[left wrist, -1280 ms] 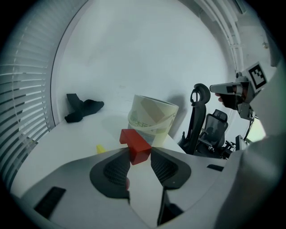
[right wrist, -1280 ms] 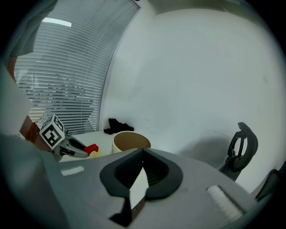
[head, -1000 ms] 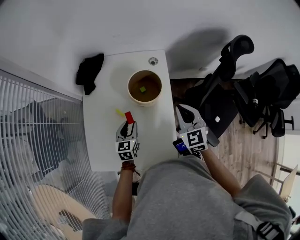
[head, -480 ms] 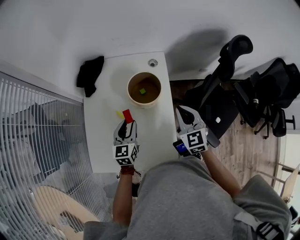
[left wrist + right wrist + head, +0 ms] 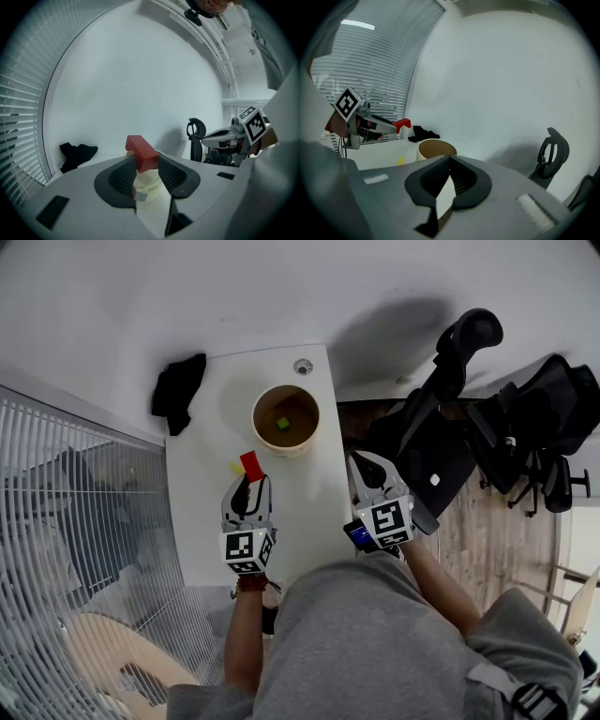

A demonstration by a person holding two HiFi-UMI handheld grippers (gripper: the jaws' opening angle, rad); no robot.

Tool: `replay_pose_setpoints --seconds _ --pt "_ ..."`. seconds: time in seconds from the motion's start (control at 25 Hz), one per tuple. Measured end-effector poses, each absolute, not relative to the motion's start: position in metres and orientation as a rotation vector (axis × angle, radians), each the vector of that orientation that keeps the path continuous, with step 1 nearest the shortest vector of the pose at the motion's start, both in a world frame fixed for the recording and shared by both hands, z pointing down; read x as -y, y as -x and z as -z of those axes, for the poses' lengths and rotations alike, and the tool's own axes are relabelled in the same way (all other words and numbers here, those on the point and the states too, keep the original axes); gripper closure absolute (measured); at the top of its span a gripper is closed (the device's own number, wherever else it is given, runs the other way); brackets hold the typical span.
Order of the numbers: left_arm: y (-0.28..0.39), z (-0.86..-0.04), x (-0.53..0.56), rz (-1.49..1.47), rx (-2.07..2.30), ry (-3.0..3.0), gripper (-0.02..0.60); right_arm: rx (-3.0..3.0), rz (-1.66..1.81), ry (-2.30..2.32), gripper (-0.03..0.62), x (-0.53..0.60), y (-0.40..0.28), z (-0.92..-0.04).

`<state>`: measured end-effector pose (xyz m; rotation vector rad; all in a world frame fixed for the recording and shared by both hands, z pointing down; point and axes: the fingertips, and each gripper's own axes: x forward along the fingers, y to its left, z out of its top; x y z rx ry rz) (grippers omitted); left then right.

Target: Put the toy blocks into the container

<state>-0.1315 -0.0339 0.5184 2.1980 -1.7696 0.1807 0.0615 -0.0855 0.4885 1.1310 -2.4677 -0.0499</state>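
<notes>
My left gripper (image 5: 249, 481) is shut on a red block (image 5: 250, 465) and holds it in the air above the white table (image 5: 202, 521), short of the round tan container (image 5: 285, 417). In the left gripper view the red block (image 5: 141, 153) is clamped between the pads, with the container (image 5: 149, 185) below and beyond it. A green block (image 5: 282, 424) lies inside the container. A yellow block (image 5: 236, 468) rests on the table just left of the red one. My right gripper (image 5: 362, 468) hovers past the table's right edge, jaws shut and empty (image 5: 449, 162).
A black cloth (image 5: 178, 388) lies at the table's far left corner, and a small round fitting (image 5: 302, 366) sits near the far edge. Black office chairs (image 5: 469, 381) crowd the floor to the right. Slatted blinds (image 5: 66, 521) run along the left.
My left gripper has lifted the red block off the table and carried it slightly toward the container. The right gripper has stayed put.
</notes>
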Motion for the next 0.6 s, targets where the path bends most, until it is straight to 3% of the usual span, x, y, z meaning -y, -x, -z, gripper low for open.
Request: replay_pose_setpoints --seconds 0.6 --pt "0.118 -0.475 0.058 -0.121 1.766 -2.274 0.434 2.470 0.044 -1.132 0.583 0.085 -0.062 -0.487"
